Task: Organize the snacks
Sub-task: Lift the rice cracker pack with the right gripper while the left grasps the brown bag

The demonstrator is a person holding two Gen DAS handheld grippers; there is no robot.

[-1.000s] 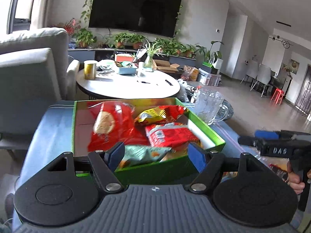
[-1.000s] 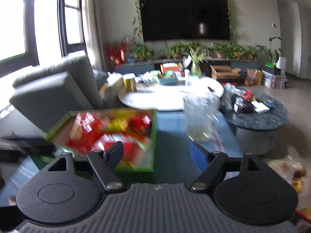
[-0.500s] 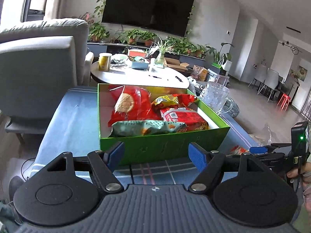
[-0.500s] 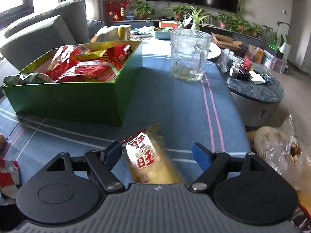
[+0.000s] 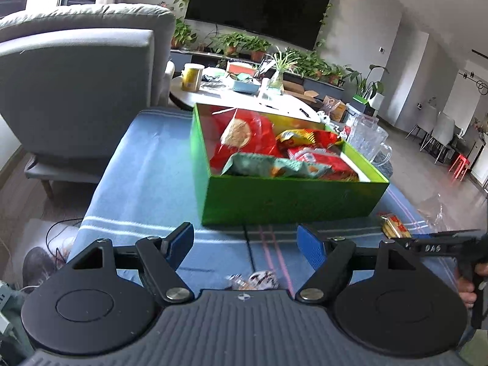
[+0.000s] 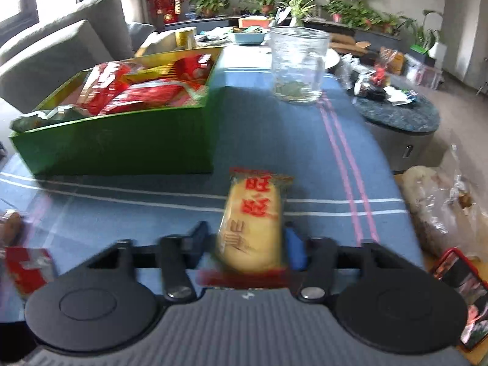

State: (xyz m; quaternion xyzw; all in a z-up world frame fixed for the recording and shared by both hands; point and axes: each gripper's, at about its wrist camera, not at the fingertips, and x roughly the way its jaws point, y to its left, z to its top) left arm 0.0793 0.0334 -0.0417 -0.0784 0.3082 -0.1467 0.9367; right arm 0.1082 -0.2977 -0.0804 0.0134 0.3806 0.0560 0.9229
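A yellow snack packet with red print (image 6: 253, 213) lies on the blue striped cloth (image 6: 289, 140), just right of the green box (image 6: 122, 143). My right gripper (image 6: 247, 238) straddles it, jaws closing. The right blue pad touches the packet's edge and the left finger stands a sliver short of it. The green box (image 5: 289, 198) holds several red, yellow and green snack bags. My left gripper (image 5: 245, 241) hovers open in front of the box with nothing between its fingers. A small wrapped snack (image 5: 256, 280) lies just below it. The yellow packet (image 5: 393, 225) also shows at the right.
A glass mug (image 6: 297, 67) stands beyond the packet on the cloth. A red packet (image 6: 24, 265) lies at the near left and a crumpled plastic bag (image 6: 436, 201) sits off the table's right edge. A grey armchair (image 5: 76, 91) stands left of the table.
My right gripper dropped toward the cloth and its jaws narrowed around the yellow packet. My left gripper pulled back from over the box, so the box's front wall and bare cloth now show.
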